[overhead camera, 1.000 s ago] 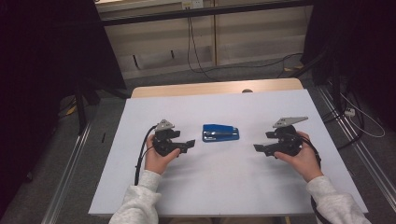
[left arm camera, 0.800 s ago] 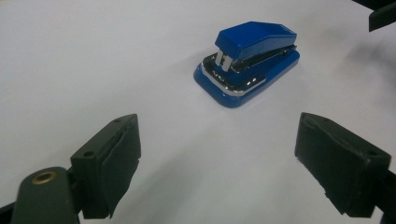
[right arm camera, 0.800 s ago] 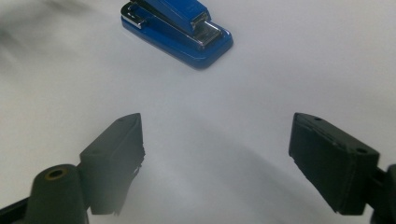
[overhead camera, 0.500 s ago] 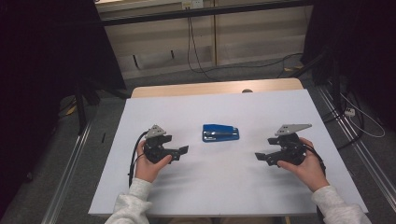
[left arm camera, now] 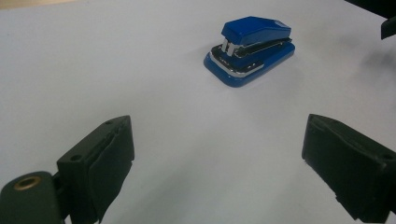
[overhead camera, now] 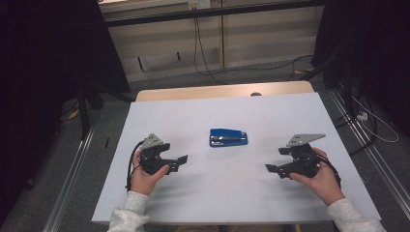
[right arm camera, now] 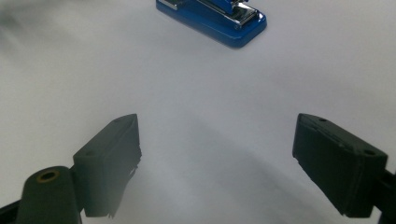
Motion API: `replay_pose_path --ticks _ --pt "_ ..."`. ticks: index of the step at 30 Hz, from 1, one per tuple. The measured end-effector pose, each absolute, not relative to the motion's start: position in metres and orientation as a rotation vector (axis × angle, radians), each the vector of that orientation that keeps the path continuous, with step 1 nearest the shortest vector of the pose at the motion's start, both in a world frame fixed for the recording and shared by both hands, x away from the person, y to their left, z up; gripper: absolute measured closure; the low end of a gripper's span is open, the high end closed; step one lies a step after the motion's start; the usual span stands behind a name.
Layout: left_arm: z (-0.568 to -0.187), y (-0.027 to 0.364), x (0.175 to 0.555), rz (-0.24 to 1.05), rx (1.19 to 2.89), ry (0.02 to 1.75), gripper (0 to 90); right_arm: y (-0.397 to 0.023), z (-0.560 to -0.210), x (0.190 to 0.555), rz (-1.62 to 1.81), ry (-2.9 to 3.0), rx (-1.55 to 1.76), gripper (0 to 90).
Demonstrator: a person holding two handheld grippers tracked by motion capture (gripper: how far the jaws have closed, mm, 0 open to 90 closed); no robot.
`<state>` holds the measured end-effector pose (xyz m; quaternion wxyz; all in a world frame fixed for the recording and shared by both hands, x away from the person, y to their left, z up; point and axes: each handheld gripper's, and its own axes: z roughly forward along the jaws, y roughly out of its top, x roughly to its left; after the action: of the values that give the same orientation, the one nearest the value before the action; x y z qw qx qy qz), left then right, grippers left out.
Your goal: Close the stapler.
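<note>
Left gripper [overhead camera: 180,160] sits low over the white table [overhead camera: 222,198], jaws spread wide with nothing but bare tabletop between them. The blue stapler [overhead camera: 228,137] lies ahead of it and a little to its right in the left gripper view [left arm camera: 250,49], well apart. Right gripper [overhead camera: 270,169] is just as wide and empty-handed, with the stapler [right arm camera: 215,18] beyond its jaws, touching neither.

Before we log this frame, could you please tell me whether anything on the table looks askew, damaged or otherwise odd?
Nothing stands out. The blue stapler sits closed and flat on the white table, apart from the left gripper and the right gripper, both open and empty.
</note>
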<state>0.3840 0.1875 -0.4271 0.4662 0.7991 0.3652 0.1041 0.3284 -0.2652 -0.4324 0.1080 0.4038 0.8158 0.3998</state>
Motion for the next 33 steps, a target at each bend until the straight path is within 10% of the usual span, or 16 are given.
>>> replay_pose_path --ticks 33 --pt "-0.430 0.230 0.356 0.253 1.979 0.909 8.1 -0.276 -0.431 0.307 1.175 2.408 1.188 14.2"
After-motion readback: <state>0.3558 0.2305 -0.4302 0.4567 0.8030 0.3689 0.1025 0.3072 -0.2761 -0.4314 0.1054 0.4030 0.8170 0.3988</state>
